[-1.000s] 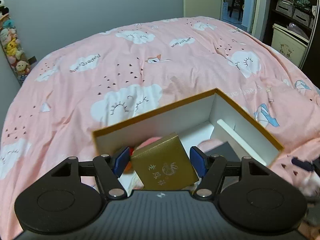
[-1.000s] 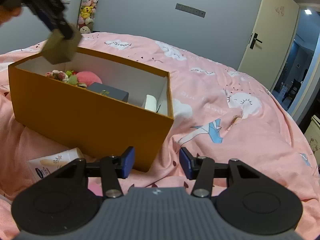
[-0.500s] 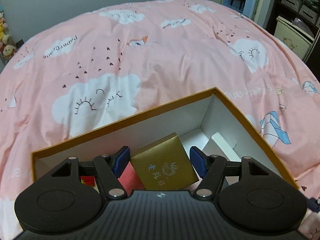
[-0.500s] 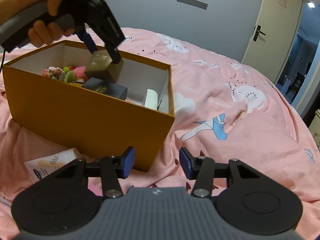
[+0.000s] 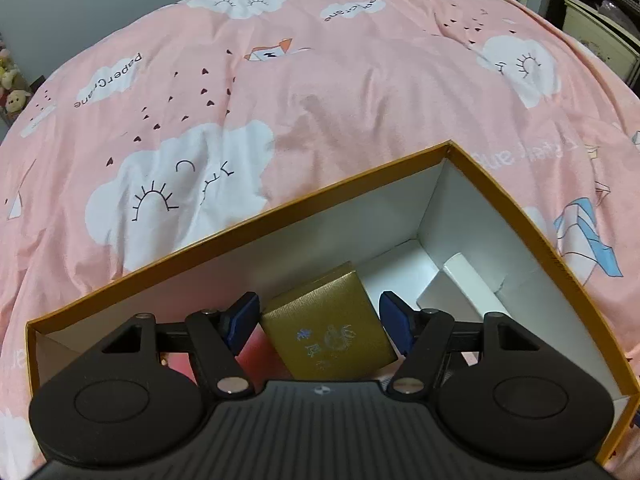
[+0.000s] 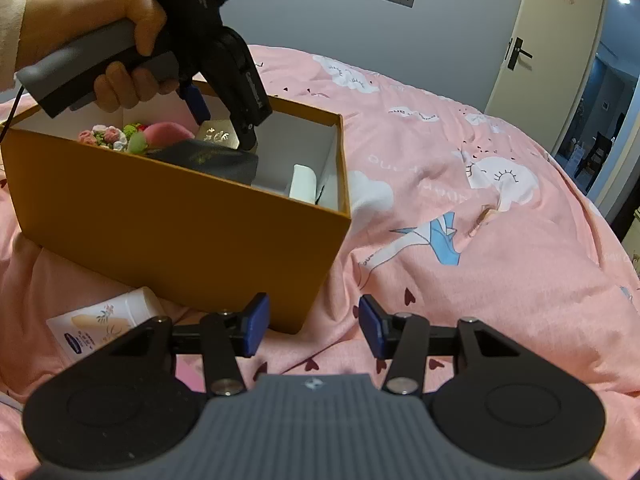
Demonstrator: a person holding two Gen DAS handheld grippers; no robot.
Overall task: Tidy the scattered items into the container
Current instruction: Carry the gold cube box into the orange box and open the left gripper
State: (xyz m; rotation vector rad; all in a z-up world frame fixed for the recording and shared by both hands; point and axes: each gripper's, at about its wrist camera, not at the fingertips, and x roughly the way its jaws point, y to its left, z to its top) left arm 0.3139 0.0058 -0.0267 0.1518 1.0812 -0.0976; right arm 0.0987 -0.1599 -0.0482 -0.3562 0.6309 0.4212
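The left gripper [image 5: 320,320] is gripping a small gold gift box [image 5: 330,330] between its 2 blue pads and is hanging inside the open orange cardboard box [image 6: 180,216], just below its rim. In the right wrist view the gold box is sitting just above a dark flat box [image 6: 208,158], with a pink plush and knitted flowers [image 6: 120,138] crowding the left end. A white roll [image 6: 303,182] is lying at the far right end, and bare white floor is showing between it and the dark box (the only free patch inside).

The right gripper [image 6: 308,326] is hovering half open with nothing between its pads, just outside the container's near corner. A white tube [image 6: 100,322] is lying on the pink quilt [image 6: 480,280] beside the container's front wall. The quilt to the right is lying open.
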